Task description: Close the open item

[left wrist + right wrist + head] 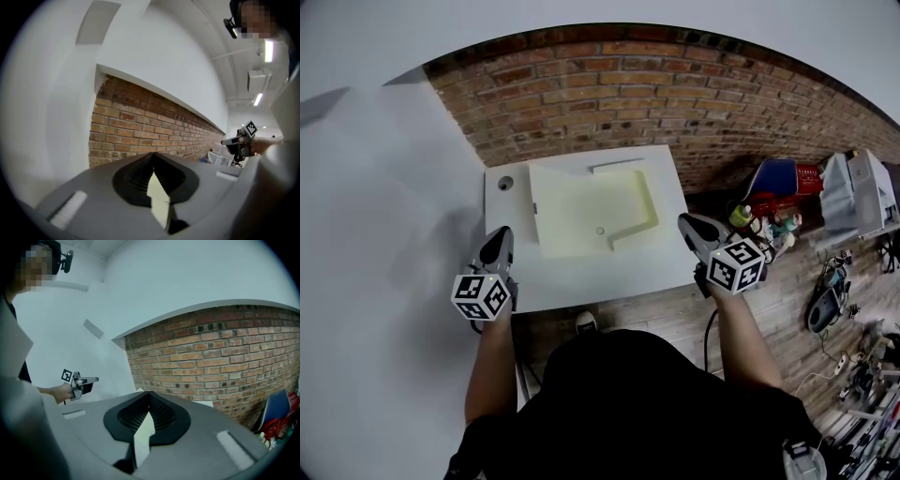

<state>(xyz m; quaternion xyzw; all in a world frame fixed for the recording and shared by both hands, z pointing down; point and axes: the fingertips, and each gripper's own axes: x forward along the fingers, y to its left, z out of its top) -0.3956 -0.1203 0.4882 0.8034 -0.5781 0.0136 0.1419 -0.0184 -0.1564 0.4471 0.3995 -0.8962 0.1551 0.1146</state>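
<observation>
A pale yellow, shallow open box (591, 211) lies on the white table (666, 258), with one flap standing up along its left side and a small round mark on its floor. My left gripper (497, 246) hovers at the table's front left corner, jaws shut and empty. My right gripper (692, 225) is held at the table's right edge, level with the box, also shut with nothing in it. Both point toward the brick wall. In the left gripper view the jaws (153, 154) meet at their tips; in the right gripper view the jaws (149, 393) do the same.
A brick wall (609, 84) stands behind the table, and a white wall (375, 234) runs along the left. A round hole (504, 184) sits in the table's back left corner. On the wooden floor at the right are a blue and red chair (783, 178), a white device (858, 192) and cables.
</observation>
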